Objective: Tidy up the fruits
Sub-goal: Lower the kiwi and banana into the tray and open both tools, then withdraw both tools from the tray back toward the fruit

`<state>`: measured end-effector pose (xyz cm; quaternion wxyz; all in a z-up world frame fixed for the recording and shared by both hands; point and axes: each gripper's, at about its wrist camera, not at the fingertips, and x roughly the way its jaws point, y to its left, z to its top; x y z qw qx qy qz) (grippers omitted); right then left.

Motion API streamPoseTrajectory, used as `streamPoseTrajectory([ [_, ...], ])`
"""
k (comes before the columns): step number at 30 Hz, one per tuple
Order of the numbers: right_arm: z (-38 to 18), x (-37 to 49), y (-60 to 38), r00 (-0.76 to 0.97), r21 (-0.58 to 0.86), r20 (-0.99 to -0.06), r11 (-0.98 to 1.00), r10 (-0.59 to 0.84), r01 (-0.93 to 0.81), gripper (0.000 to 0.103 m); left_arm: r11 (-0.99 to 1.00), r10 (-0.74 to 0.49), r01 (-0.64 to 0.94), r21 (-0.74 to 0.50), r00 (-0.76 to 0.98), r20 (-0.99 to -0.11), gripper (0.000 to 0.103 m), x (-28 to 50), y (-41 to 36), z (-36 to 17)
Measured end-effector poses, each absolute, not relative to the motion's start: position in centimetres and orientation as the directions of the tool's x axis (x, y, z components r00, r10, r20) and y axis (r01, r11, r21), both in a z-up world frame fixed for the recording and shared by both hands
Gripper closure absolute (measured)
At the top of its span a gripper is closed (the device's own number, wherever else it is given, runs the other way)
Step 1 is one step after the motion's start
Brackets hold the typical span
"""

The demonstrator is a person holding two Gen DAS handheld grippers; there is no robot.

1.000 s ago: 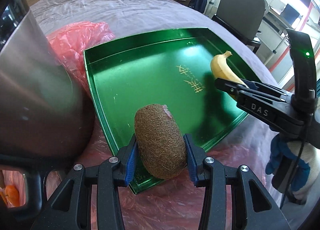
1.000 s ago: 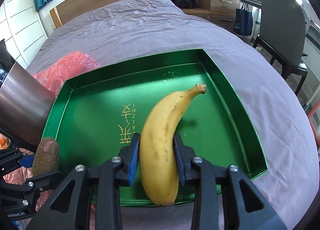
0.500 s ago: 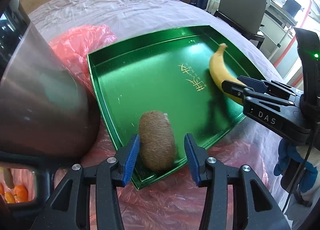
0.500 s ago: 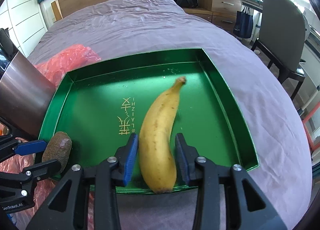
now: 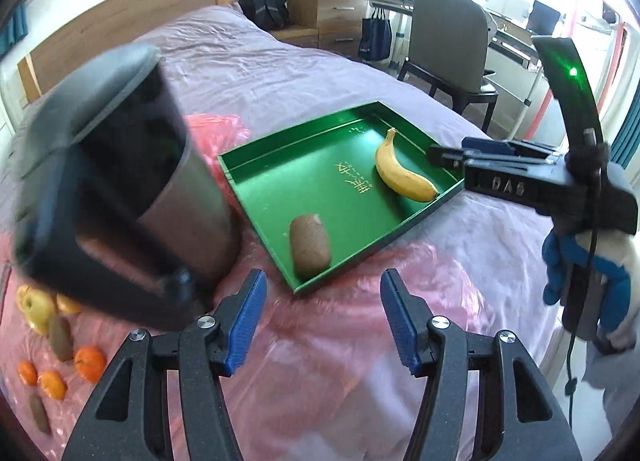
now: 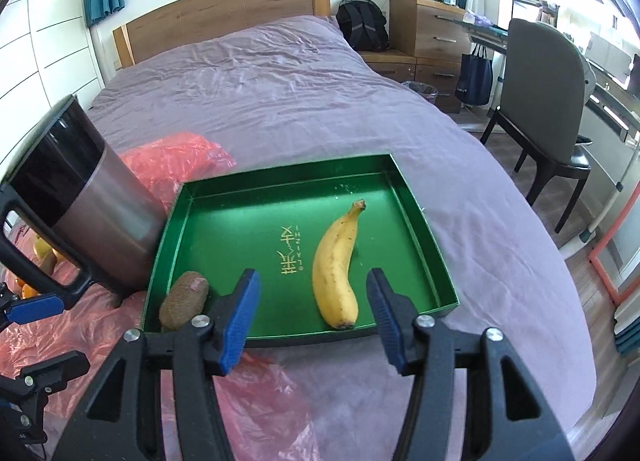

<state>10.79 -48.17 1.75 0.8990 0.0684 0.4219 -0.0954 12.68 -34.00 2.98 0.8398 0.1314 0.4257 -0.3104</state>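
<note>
A green tray lies on the bed. A brown kiwi lies in its near left corner and a yellow banana lies on its right side. My left gripper is open and empty, pulled back over pink plastic short of the tray. My right gripper is open and empty, just short of the tray's near rim, with the banana ahead between its fingers. It shows from the side in the left wrist view.
A steel bin with a black lid stands left of the tray. Loose oranges, kiwis and an apple lie on pink plastic sheet at far left. A grey chair stands right of the bed.
Both grippers opened, let go of the kiwi and the banana in the tray, and drew back and up from it.
</note>
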Motion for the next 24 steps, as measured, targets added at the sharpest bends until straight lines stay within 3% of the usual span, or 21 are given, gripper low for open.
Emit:
streamPoseTrajectory([
  [8,7.1,7.2,-41.4,0.707,0.078,-0.707,0.991,-0.025,0.113,0.038,0.854,-0.358,0.520,-0.032,0.542,-0.760,0.048,9.4,-23.5,5.4],
  [24,10.6,3.7,-28.2,0.719,0.087,-0.676,0.987,0.160,-0.138,0.038,0.967,-0.189,0.253,-0.031,0.630,-0.753,0.042,6.1,-5.8,4.1],
])
